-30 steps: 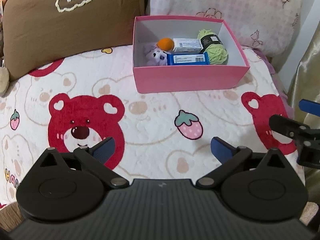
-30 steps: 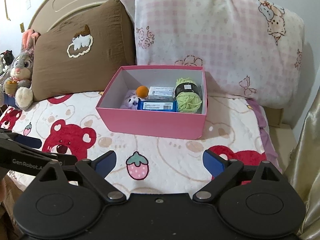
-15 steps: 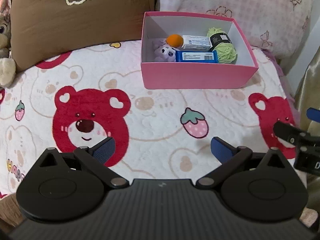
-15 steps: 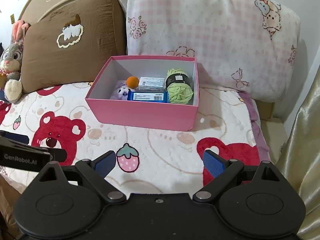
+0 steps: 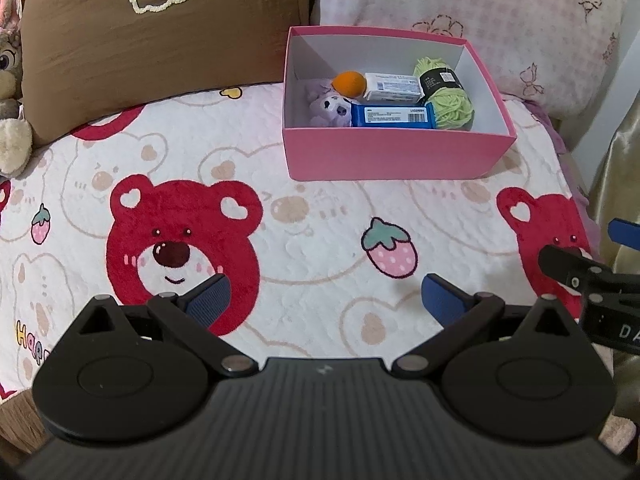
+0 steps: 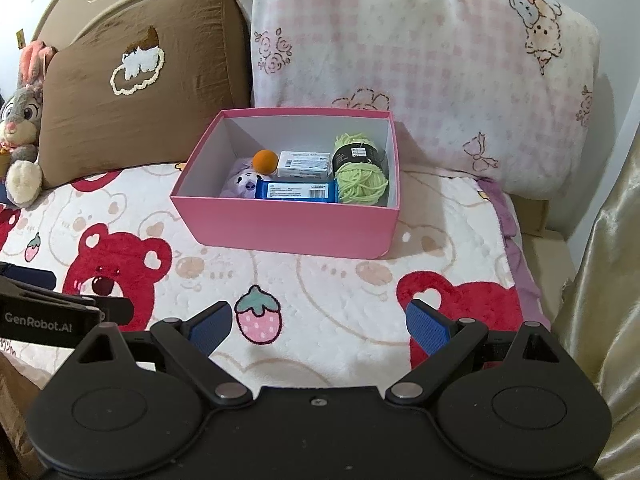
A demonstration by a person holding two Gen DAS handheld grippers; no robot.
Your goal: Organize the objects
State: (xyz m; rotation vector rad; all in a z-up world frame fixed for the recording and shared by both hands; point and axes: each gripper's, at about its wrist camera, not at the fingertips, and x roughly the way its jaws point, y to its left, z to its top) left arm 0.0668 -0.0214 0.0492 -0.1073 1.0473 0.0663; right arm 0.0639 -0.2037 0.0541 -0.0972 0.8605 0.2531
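Observation:
A pink box (image 5: 384,156) (image 6: 288,228) stands on the bear-print blanket near the pillows. Inside lie an orange ball (image 5: 349,83) (image 6: 265,161), a purple plush (image 5: 331,108) (image 6: 242,182), a white carton (image 5: 394,87) (image 6: 306,163), a blue packet (image 5: 394,115) (image 6: 296,191) and a green yarn ball (image 5: 446,94) (image 6: 360,170). My left gripper (image 5: 324,300) is open and empty, well short of the box. My right gripper (image 6: 318,326) is open and empty, also short of the box; it shows at the right edge of the left wrist view (image 5: 576,268).
A brown pillow (image 5: 160,32) (image 6: 136,100) and a pink checked pillow (image 5: 480,8) (image 6: 420,60) lean behind the box. A grey bunny plush (image 6: 20,128) sits at the far left. A gold curtain (image 6: 600,280) hangs at the bed's right edge.
Both grippers have drawn back from the box and risen slightly, so the box looks smaller and farther. Both jaws stay open and empty.

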